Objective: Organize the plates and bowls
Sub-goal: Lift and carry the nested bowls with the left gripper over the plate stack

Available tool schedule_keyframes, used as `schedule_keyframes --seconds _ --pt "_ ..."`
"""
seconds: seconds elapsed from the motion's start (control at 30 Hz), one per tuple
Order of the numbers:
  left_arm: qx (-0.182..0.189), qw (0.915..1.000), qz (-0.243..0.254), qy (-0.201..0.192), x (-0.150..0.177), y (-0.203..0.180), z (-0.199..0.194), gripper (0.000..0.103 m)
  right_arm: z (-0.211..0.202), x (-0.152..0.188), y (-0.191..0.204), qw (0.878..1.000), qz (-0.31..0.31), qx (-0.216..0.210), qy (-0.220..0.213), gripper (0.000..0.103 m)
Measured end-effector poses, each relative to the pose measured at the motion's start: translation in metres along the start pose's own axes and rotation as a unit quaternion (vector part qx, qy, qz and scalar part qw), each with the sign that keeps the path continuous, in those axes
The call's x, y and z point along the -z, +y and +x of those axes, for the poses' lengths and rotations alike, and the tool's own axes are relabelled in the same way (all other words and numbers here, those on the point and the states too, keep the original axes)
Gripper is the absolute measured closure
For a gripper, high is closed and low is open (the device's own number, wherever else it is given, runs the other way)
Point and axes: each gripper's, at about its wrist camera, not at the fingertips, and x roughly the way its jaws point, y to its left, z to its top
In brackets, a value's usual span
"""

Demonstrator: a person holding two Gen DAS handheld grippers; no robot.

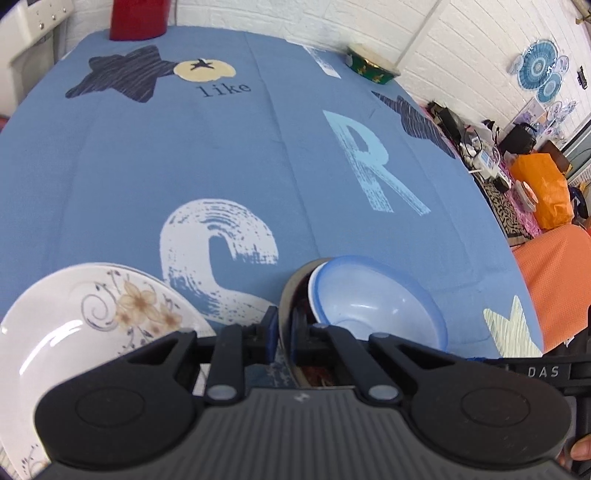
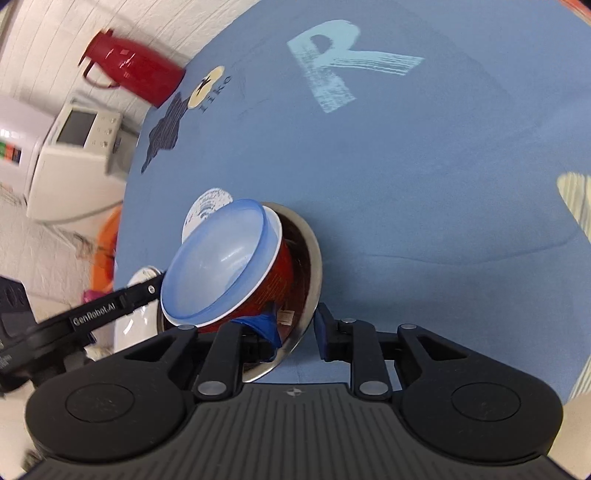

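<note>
A metal bowl (image 1: 286, 295) stands on the blue tablecloth (image 1: 221, 166). A red bowl (image 2: 275, 280) is nested in it, and a pale blue plastic bowl (image 1: 369, 295) sits on top. My left gripper (image 1: 284, 332) is shut on the metal bowl's near rim. Beside it, to the left, lies a white plate with a flower pattern (image 1: 55, 332). In the right wrist view my right gripper (image 2: 297, 332) is open and straddles the rim of the metal bowl (image 2: 310, 258), one pad inside by the red bowl and one outside. The left gripper (image 2: 147, 291) reaches in from the far side.
A red thermos jug (image 1: 138, 18) stands at the table's far edge, with a green patterned bowl (image 1: 373, 66) at the far right edge. A white appliance (image 2: 74, 155) is beyond the table. Orange cloth (image 1: 554, 277) and cluttered furniture lie off the right side.
</note>
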Motion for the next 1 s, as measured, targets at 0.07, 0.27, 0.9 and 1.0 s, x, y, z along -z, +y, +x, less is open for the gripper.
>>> schedule_keyframes --seconds 0.07,0.27,0.9,1.0 --pt "-0.011 0.9999 0.008 -0.007 0.003 0.0 -0.002 0.103 0.003 0.001 0.006 1.0 -0.013 0.006 -0.008 0.097" --pt "-0.006 0.9997 -0.007 -0.023 -0.001 0.01 -0.011 0.103 -0.005 -0.001 0.026 0.997 -0.06 0.016 -0.04 0.096" --pt "-0.126 0.9826 -0.062 -0.121 0.047 0.102 -0.122 0.103 0.067 0.038 0.142 0.981 -0.181 -0.054 0.045 0.094" --pt "-0.132 0.9801 -0.071 -0.13 0.058 0.117 -0.125 0.103 0.081 0.046 0.149 0.979 -0.185 -0.059 0.065 0.093"
